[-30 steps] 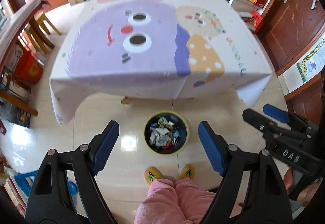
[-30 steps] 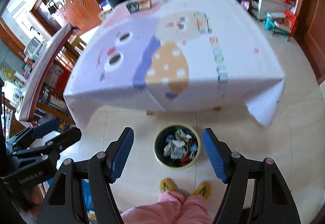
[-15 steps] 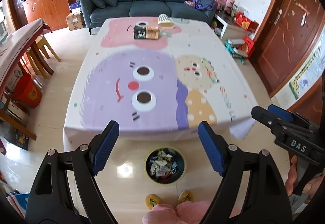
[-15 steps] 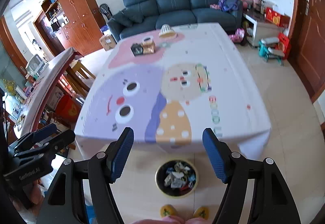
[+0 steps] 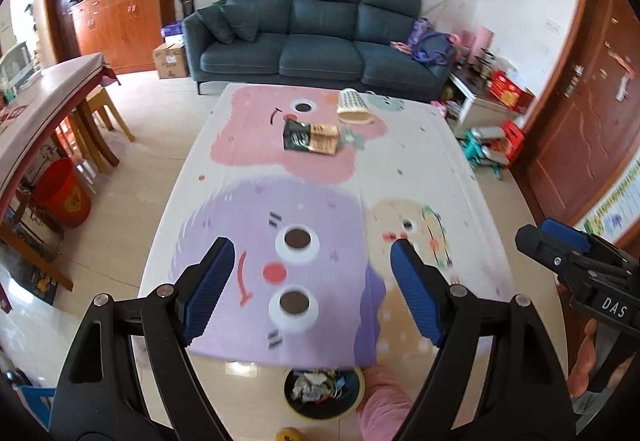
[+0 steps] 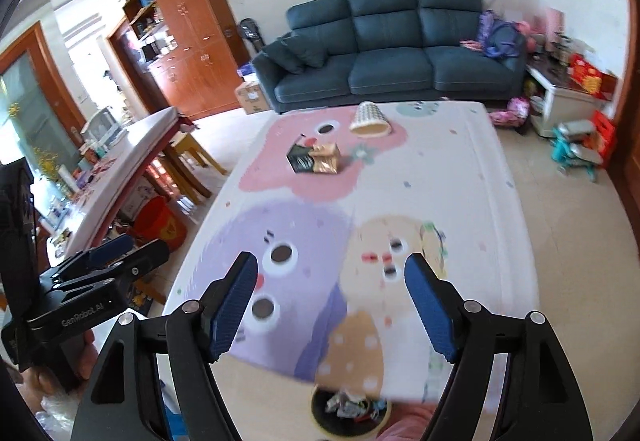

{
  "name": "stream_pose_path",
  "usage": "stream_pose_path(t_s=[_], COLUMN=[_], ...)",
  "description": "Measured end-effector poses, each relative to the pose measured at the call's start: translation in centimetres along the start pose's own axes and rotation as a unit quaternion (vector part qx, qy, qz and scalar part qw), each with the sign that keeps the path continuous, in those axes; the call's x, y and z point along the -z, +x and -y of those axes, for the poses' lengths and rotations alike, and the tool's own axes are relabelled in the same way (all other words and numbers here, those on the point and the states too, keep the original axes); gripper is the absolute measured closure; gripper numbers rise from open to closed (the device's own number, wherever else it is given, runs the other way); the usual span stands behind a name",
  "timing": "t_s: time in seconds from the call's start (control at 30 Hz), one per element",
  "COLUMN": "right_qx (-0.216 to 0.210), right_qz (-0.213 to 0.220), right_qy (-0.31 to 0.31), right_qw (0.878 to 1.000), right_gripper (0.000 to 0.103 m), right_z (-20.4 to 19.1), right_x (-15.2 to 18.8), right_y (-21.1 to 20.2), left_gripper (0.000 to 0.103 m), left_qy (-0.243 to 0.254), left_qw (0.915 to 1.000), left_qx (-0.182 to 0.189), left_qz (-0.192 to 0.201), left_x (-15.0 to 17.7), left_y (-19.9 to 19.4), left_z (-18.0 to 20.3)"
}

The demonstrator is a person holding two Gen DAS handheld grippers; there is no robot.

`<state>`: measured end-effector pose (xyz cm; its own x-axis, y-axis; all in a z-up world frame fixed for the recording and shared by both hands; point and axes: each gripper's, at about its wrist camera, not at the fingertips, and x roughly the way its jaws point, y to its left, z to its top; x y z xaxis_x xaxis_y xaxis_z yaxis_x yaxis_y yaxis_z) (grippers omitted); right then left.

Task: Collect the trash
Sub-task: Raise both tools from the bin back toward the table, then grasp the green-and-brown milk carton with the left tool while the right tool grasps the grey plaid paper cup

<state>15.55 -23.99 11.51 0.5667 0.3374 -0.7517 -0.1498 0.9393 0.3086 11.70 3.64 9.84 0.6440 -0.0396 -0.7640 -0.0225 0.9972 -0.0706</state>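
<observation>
Now both your tools, left tool [image 5: 308, 291] and right tool [image 6: 330, 305], hang with jaws apart and empty over the near edge of the surface [image 5: 460, 169]. You're between pickups: the snack wrapper [image 5: 311, 137] and tipped paper cup [image 5: 353, 105] lie near the far edge, so reach well forward. Nothing blocks the way; the trash bin [image 5: 323, 393] sits on the floor by the near edge.

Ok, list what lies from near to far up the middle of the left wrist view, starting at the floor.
trash bin → left tool → snack packet → paper cup lying on its side → dark blue sofa
</observation>
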Motion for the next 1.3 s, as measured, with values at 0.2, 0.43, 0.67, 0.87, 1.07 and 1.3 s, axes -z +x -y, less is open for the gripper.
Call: stream_pose_path(t_s=[0.2,0.43,0.67,0.87,1.07,1.3], right_qx=[-0.044,-0.06,-0.068,-0.079,-0.08,-0.087], right_qz=[-0.05,-0.1,-0.129,-0.133,-0.132,-0.15], right_qy=[-0.006,-0.017,-0.002,-0.004,-0.004,-0.002], right_qw=[0.998,0.993,0.989,0.988,0.988,0.985], right_gripper=[0.026,0.026,0.026,0.026,0.026,0.026], right_z=[6.0,13.0,17.1,17.4,17.5,17.6], right_x=[-7.9,-16.2,-21.7,-25.4,-27.7,-28.2], right_y=[7.9,18.0,27.7,34.5,38.9,42.7], left_gripper=[0.025,0.025,0.025,0.025,0.025,0.025], left_qy=[-0.054,-0.122,-0.203,-0.247,-0.3,-0.323], left_qw=[0.9974,0.9874,0.9682,0.9541,0.9296,0.913], left_qx=[-0.035,-0.068,-0.097,-0.112,-0.138,-0.182], left_qz=[-0.033,-0.075,-0.109,-0.127,-0.164,-0.17], left_x=[-6.8,-12.7,-16.3,-19.0,-19.8,-19.4], left_y=[8.7,20.2,31.2,38.5,44.2,46.9], left_z=[2.7,4.4,2.9,1.7,0.4,0.2])
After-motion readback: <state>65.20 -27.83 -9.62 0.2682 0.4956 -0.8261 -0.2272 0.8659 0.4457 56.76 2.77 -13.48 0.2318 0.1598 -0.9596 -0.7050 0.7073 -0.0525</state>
